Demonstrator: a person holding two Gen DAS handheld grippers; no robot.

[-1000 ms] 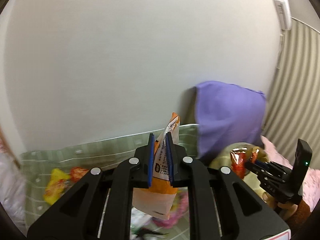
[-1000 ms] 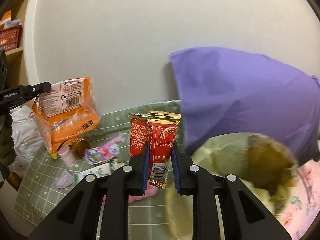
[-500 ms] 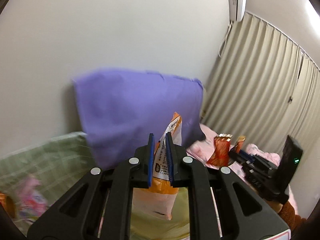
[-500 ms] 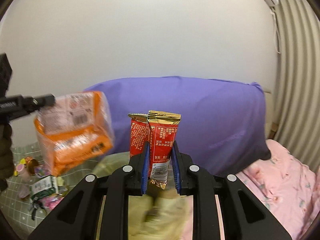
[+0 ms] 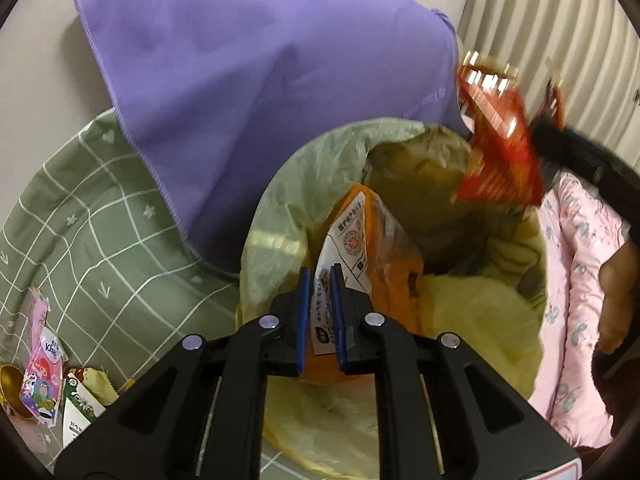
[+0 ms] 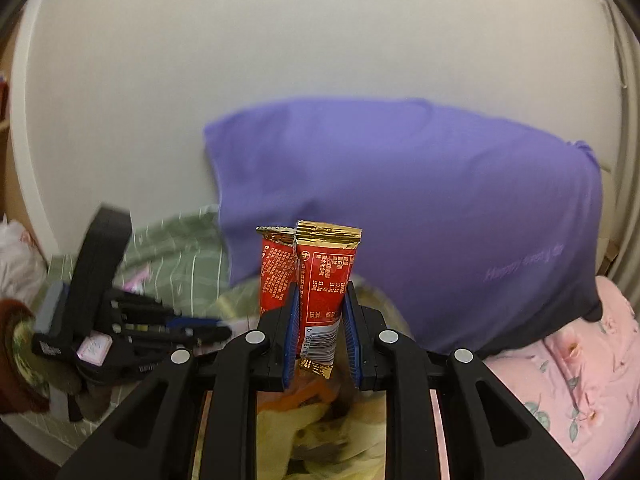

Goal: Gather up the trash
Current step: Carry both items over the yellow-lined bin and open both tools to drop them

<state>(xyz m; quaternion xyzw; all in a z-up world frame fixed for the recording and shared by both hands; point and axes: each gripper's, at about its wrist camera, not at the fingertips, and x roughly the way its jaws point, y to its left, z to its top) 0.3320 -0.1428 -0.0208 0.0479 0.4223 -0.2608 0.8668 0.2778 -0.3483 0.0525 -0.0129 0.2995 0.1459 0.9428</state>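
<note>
My left gripper (image 5: pixel 320 280) is shut on an orange and white snack bag (image 5: pixel 360 248) and points down into the mouth of a bin lined with a yellow-green bag (image 5: pixel 316 176). My right gripper (image 6: pixel 320 296) is shut on two red and gold wrappers (image 6: pixel 324 276), which stand upright between its blue pads. Those red wrappers (image 5: pixel 500 148) also show blurred over the bin's far right rim in the left wrist view. In the right wrist view the left gripper (image 6: pixel 200 326) lies to the left, and the lined bin (image 6: pixel 320 440) sits just below my fingers.
A purple pillow (image 5: pixel 260 60) leans on the wall behind the bin. A green checked sheet (image 5: pixel 100 208) carries several loose wrappers (image 5: pixel 44 376) at lower left. A pink floral quilt (image 5: pixel 576 280) lies to the right. A person's hand (image 5: pixel 616 292) is at the right edge.
The left gripper swung right and tipped down, so the lined bin now fills its view under the orange bag. The right gripper moved right with its wrappers; the two grippers came closer together.
</note>
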